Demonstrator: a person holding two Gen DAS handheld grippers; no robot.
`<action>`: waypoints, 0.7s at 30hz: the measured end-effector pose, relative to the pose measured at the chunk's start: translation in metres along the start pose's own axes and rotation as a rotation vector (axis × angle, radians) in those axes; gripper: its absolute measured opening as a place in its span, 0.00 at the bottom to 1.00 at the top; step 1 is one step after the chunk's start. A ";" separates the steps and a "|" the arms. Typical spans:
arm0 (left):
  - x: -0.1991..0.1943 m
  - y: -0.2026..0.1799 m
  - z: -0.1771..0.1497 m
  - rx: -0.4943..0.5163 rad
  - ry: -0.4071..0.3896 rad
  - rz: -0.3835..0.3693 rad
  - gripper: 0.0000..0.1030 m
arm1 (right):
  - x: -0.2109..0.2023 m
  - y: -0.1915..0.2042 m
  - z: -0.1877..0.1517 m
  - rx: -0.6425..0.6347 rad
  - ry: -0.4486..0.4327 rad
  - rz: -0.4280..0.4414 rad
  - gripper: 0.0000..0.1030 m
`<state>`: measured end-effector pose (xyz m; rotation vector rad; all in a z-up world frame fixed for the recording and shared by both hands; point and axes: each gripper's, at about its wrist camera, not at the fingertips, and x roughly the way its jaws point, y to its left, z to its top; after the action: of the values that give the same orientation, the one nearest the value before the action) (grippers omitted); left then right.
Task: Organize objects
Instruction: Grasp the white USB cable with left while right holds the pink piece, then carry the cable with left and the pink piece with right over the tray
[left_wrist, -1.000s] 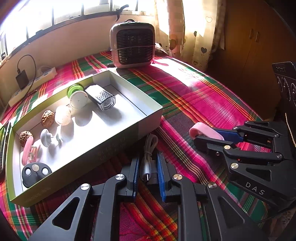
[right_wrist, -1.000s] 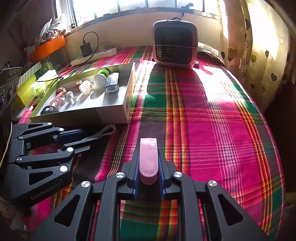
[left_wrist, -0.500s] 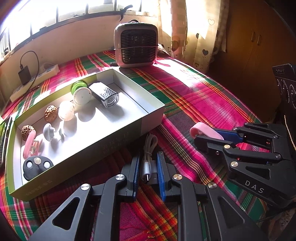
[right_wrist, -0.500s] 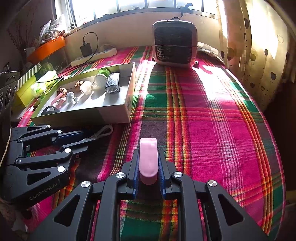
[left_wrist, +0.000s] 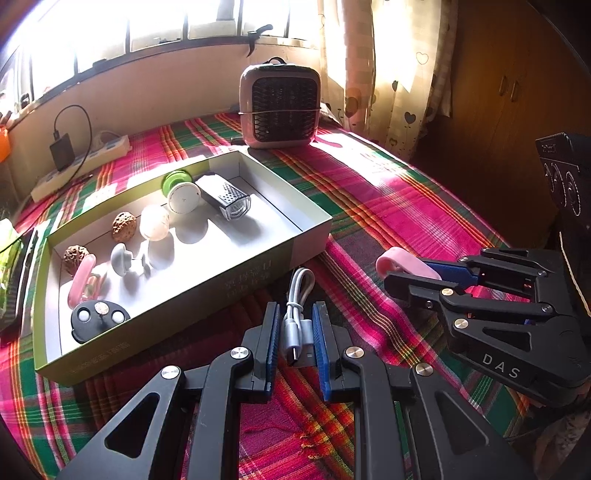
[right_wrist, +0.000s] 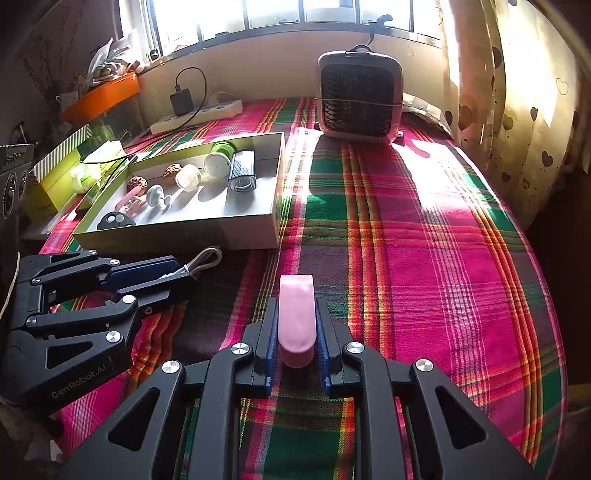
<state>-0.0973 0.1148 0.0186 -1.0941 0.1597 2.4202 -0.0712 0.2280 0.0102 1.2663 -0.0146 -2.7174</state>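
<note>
Two grippers, each loaded, lie over a plaid cloth (left_wrist: 388, 206).

Left wrist view: the left gripper (left_wrist: 295, 334), bottom centre of the frame, has its blue-padded jaws closed on a bundled white USB cable (left_wrist: 297, 306), whose loop projects forward toward the near wall of an open cardboard box (left_wrist: 258, 273). The box fills the centre left and holds small items, among them a green-and-white round case (left_wrist: 181, 192), a metal grater (left_wrist: 227, 199), two walnuts (left_wrist: 123, 221) and a black key fob (left_wrist: 98, 321). At right centre the right gripper (left_wrist: 402, 271) clamps a pink clip (left_wrist: 402, 264). A small heater (left_wrist: 279, 105) stands at top centre.

Right wrist view: the right gripper (right_wrist: 295, 330), bottom centre, grips the pink clip (right_wrist: 295, 321) upright between its pads. At centre left the left gripper (right_wrist: 173, 275) holds the cable (right_wrist: 205, 258) just before the box (right_wrist: 221, 230). The heater (right_wrist: 360, 99) sits at top centre, a power strip (right_wrist: 197, 114) at upper left.
</note>
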 end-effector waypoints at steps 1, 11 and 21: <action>-0.002 0.001 -0.001 -0.003 0.000 0.003 0.16 | -0.001 0.001 0.001 0.000 -0.003 0.001 0.18; -0.029 0.014 0.003 -0.035 -0.061 0.024 0.16 | -0.014 0.016 0.011 -0.019 -0.038 0.021 0.18; -0.039 0.036 0.009 -0.091 -0.081 0.051 0.16 | -0.016 0.032 0.029 -0.048 -0.064 0.043 0.18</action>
<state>-0.0983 0.0710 0.0497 -1.0411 0.0518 2.5346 -0.0792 0.1970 0.0437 1.1525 0.0157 -2.7035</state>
